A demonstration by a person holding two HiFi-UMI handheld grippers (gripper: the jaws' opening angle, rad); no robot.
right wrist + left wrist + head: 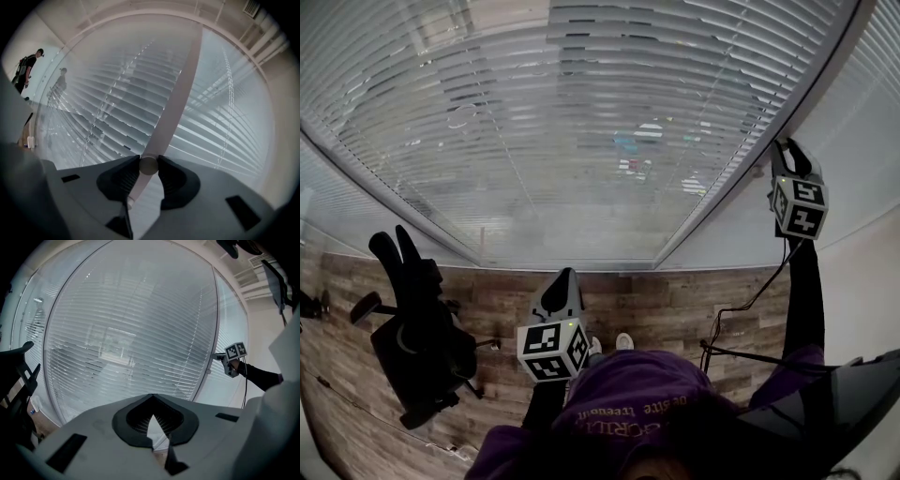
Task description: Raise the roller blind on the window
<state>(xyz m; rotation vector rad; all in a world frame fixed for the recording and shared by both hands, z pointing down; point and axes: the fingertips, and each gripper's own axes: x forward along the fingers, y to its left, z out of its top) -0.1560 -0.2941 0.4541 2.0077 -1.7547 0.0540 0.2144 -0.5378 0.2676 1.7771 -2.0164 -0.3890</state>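
Hood [647,412] nearest. Head view: left gripper [562,281] points at blind [581,122], apart from it; right gripper [792,150] at blind's right edge. Left gripper view: jaws together, empty, blind ahead. Right gripper view: jaws pinch wand [180,84] at its knob, blind just beyond.

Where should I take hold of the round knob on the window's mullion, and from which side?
Pinch the round knob across its curved rim, coming straight on from the room side: it juts out of the mullion end-on. The right tool sits that way, pads against either side.
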